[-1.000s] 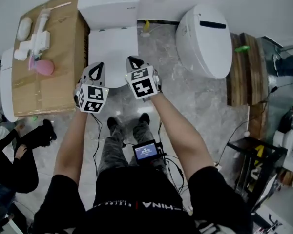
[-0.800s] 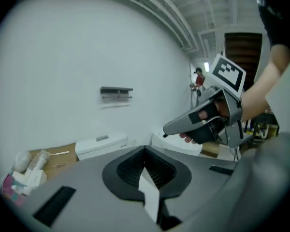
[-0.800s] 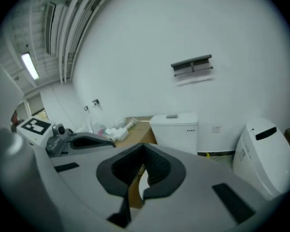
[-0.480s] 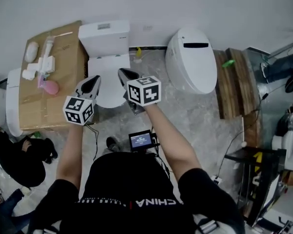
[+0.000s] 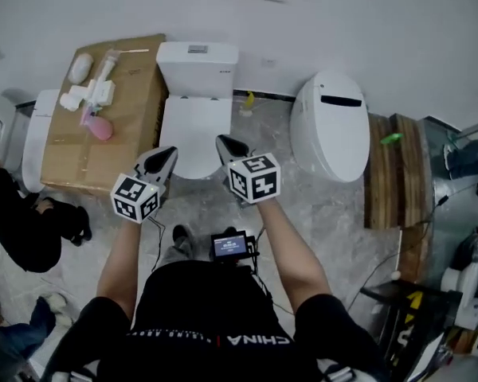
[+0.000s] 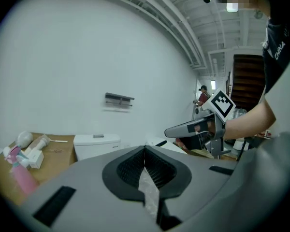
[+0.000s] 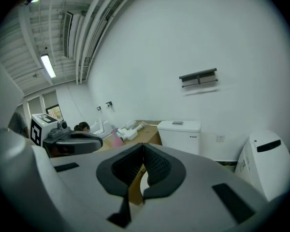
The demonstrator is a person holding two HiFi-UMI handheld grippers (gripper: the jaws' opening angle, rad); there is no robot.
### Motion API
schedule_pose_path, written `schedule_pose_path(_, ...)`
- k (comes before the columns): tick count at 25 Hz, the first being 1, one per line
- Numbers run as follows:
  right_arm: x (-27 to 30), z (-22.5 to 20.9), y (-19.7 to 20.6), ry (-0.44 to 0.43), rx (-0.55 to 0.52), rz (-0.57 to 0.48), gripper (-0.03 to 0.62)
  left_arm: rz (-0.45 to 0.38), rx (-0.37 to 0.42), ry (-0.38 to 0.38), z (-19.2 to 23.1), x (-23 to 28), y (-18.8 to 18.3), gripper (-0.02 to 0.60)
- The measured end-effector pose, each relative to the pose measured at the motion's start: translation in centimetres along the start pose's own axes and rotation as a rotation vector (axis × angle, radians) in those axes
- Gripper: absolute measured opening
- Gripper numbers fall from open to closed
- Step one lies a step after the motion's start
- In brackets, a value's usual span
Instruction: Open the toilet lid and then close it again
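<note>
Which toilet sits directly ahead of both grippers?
The toilet with the boxy tank, beside the cardboard box; the rounded tankless toilet stands to the right.

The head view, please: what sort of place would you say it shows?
Probably a workshop for bathroom fittings, not a working bathroom: a boxy white toilet and a rounded toilet stand side by side, beside a cardboard box carrying loose parts.
</note>
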State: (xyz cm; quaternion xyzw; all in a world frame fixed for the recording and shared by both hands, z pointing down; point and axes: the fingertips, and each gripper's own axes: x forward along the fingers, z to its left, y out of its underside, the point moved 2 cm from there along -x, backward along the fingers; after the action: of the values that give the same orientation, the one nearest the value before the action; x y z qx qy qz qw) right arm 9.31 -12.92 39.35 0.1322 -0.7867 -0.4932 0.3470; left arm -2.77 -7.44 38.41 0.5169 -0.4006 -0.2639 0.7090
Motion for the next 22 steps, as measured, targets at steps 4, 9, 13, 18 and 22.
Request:
schedule_pose_path(4,-1.2,1.2,2.4,0.013,-0.086,0.040,0.014,0.027,-0.010,-0.008,-2.0,-2.9,2.3,0.009)
schedule_pose_path(9,-3.2,4.3,5.4,0.054,-0.178,0.090,0.014,0.060,0.017,0.019,-2.7,-7.3,4.7,0.009)
schedule_pose_path(13,-4.5,7.9,7.9,0.093,-0.217,0.118,0.014,0.080,0.050,0.062,-2.7,-11.0,6.3,0.009)
schedule_pose_path(18,-6.5,13.0,11.1,0.151,-0.147,0.104,0.014,0.111,0.079,0.110,-2.6,-17.2,9.3,0.009)
schedule_pose_path(22,-8.0,16.6,13.4,0.195,-0.095,0.099,0.014,0.133,0.077,0.143,-2.8,-21.3,11.7,0.009)
